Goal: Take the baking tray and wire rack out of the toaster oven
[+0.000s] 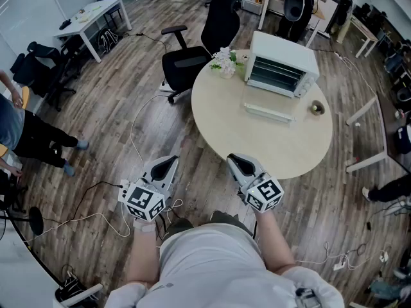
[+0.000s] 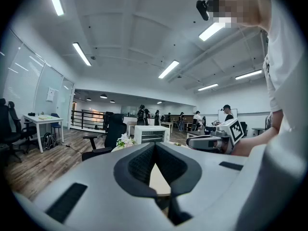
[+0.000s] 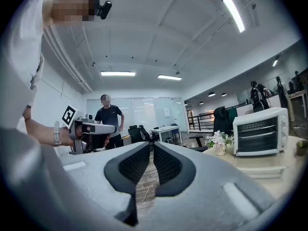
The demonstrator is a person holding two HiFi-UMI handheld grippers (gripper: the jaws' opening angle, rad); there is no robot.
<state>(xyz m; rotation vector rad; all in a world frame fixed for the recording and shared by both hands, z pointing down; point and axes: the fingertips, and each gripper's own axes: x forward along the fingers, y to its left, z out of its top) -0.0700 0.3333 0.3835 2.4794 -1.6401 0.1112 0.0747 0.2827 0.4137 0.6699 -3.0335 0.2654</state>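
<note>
White toaster oven (image 1: 280, 69) stands open at upper right; left gripper (image 1: 168, 166) and right gripper (image 1: 236, 161) hover lower centre, fingers closed and empty, seemingly ahead of the approach.

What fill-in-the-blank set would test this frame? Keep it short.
The toaster oven stands on a table whose top is ___ in shape.
In the head view the flowers sit at the oven's ___.
The left gripper and right gripper both have ___ jaws, nothing held.
The office chair by the table is ___ in colour.
Missing: round; left; shut; black.
</note>
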